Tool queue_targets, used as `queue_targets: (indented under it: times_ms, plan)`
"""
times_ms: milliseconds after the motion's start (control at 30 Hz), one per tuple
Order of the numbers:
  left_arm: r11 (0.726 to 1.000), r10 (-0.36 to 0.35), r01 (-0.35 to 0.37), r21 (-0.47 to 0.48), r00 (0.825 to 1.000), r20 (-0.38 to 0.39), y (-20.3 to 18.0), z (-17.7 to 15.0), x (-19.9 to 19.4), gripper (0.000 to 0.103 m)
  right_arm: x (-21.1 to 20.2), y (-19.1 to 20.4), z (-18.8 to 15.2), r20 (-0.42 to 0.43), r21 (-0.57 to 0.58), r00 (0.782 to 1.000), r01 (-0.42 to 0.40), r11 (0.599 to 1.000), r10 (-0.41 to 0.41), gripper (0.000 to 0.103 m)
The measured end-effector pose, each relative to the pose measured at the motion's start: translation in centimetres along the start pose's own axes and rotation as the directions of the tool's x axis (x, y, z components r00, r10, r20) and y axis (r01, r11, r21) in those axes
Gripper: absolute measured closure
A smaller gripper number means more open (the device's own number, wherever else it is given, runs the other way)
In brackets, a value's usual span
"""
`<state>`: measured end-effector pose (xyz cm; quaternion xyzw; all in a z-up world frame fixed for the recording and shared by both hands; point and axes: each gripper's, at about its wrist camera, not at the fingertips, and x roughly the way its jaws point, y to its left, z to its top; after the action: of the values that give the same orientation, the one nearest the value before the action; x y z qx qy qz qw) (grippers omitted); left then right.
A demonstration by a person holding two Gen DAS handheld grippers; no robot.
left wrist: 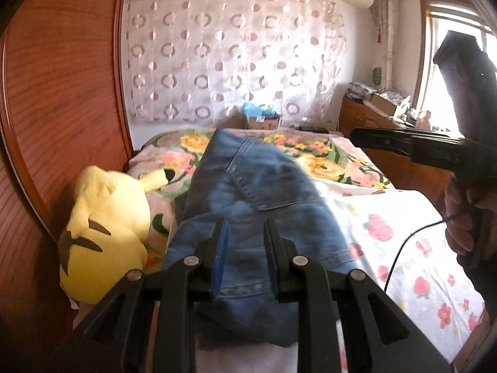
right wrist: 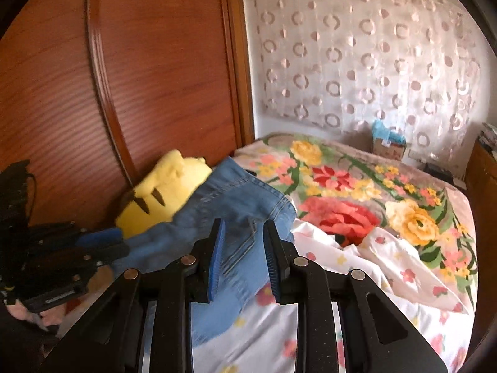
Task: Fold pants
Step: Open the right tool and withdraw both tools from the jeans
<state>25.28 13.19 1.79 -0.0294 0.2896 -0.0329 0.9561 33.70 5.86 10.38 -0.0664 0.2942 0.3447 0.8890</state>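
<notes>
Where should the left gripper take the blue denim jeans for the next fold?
Probably the near hem edge of the blue denim jeans, approached from the near side, pads above and below. The hem lies closest to the left gripper, flat on the floral bedsheet, its edge exposed.

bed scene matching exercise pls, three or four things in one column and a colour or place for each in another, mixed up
Things:
1. jeans
2. Pikachu plush toy
3. sheer curtain
4. wardrobe door

Descriptions:
A. yellow, lying beside the wardrobe
B. reddish-brown wood
C. blue denim, lying on the bed
D. white with a ring pattern, on the far wall

Pairs: 1-C, 2-A, 3-D, 4-B
</notes>
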Motion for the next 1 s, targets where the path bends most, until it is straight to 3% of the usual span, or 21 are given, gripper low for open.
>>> queue_targets:
  times_ms: [267,567,733,867,1000]
  plan:
    - [0.999,-0.006,0.003,0.041,0.998,0.068,-4.1,0.7,-5.8,0.081,-9.1,1.6,-1.1,0.094,-0.004,0.995,0.034,0.999,-0.034,0.079]
    - [0.995,-0.029,0.018,0.096,0.993,0.113,-8.8,0.4,-11.1,0.081,-17.4,1.9,-4.9,0.146,0.045,0.984,0.097,0.994,-0.102,0.077]
    - [0.995,-0.034,0.023,0.101,0.993,0.115,-11.0,-0.3,-13.1,0.081,-21.7,2.2,-7.5,0.178,0.083,0.974,0.127,0.988,-0.141,0.064]
    - [0.995,-0.039,0.027,0.099,0.992,0.120,-12.8,-1.2,-14.7,0.081,-24.6,2.5,-9.6,0.197,0.105,0.963,0.164,0.981,-0.182,0.045]
    - [0.991,-0.069,0.053,0.119,0.988,0.138,-14.7,-2.4,-16.4,0.080,-28.0,3.0,-12.2,0.220,0.144,0.941,0.231,0.962,-0.259,0.033]
